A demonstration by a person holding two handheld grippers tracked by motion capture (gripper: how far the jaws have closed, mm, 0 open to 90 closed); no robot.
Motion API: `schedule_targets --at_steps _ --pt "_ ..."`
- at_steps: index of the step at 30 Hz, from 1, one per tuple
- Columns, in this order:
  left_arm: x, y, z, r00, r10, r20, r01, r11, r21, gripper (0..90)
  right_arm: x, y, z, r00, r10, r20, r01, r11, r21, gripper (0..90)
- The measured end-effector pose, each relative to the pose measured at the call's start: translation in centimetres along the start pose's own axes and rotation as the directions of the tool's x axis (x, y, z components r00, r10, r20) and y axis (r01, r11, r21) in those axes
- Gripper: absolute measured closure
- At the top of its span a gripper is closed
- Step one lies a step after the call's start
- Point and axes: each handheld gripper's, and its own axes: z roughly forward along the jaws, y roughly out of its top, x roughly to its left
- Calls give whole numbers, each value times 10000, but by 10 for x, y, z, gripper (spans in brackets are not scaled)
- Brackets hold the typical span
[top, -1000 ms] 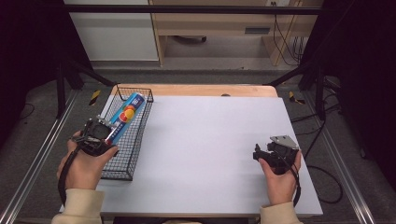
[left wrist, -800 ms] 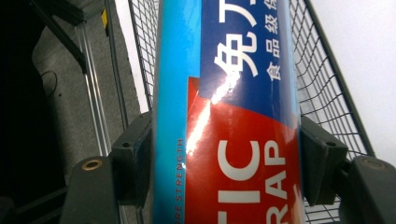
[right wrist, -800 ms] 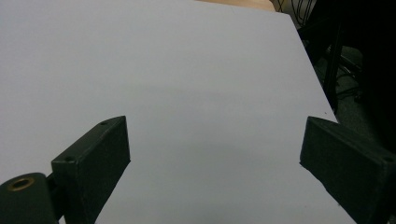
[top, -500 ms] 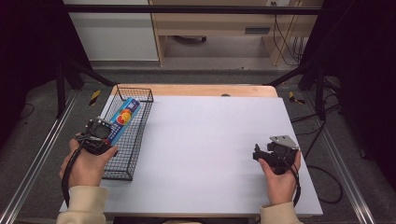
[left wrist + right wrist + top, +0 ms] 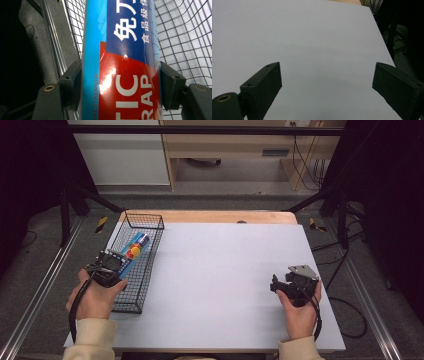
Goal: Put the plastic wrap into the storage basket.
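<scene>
Holding the plastic wrap box (image 5: 122,62) clamped between its jaws, the left hand-held gripper (image 5: 111,265) is over the wire basket (image 5: 150,222). Lower it flat inside before letting go. The right hand-held gripper (image 5: 280,285) rests with jaws apart on the bench (image 5: 220,265).

Basket (image 5: 131,306) walls hem left; table (image 5: 225,270) open.

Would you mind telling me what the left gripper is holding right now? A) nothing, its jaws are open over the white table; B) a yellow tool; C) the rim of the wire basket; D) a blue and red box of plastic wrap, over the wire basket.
D: in the left gripper view both jaws press the sides of the blue and red box, with the wire basket behind it.
</scene>
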Motion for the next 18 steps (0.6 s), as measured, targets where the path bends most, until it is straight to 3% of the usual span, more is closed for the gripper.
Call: schedule_targets --at_steps 18 --pt "-5 7 9 9985 534 135 -543 9954 788 320 2 1 1 10000 -50 -56 51 10000 54 89"
